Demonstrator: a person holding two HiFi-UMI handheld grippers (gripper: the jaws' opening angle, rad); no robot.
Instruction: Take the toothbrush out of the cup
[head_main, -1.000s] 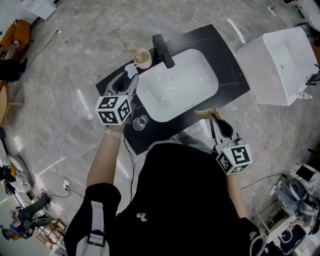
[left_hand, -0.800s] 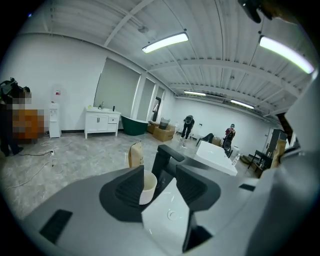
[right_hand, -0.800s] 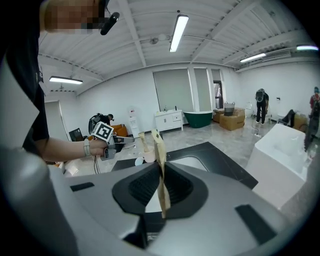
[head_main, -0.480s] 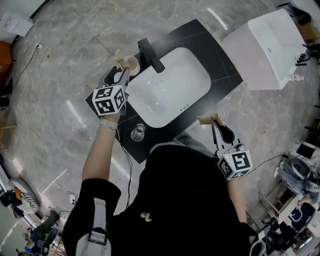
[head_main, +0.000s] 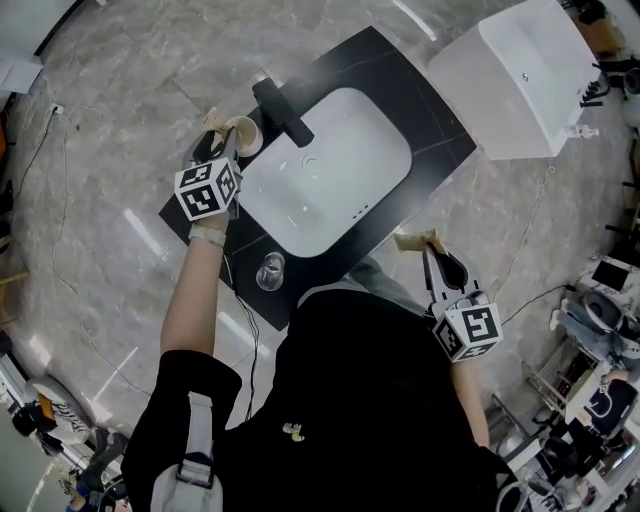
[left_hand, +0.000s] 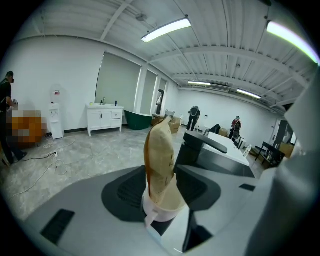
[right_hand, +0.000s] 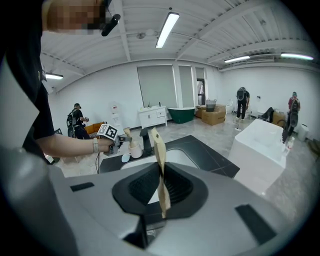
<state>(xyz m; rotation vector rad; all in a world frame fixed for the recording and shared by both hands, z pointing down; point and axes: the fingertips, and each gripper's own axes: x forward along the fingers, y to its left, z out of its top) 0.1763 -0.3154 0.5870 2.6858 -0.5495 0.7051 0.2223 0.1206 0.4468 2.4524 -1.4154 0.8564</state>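
A beige cup (head_main: 243, 132) stands on the black counter (head_main: 420, 110) left of the faucet, with a toothbrush in a tan paper wrapper (head_main: 214, 118) upright in it. My left gripper (head_main: 228, 146) has reached it. Its jaws have just been opening and stand wide on either side of the cup (left_hand: 161, 214) and the wrapped toothbrush (left_hand: 159, 160), pads apart from them. My right gripper (head_main: 428, 252) hangs near the counter's front right corner, shut on a thin tan paper packet (right_hand: 160, 170). The right gripper view also shows the cup (right_hand: 135, 149) far off.
A white sink (head_main: 325, 170) fills the middle of the counter, with a black faucet (head_main: 280, 108) at its far side. A clear glass (head_main: 269, 271) stands near the counter's front left corner. A white tub-like unit (head_main: 530, 75) sits on the floor to the right.
My left gripper has moved away from me along the counter's left side to the cup, and its jaws now flank it. The right gripper has barely shifted.
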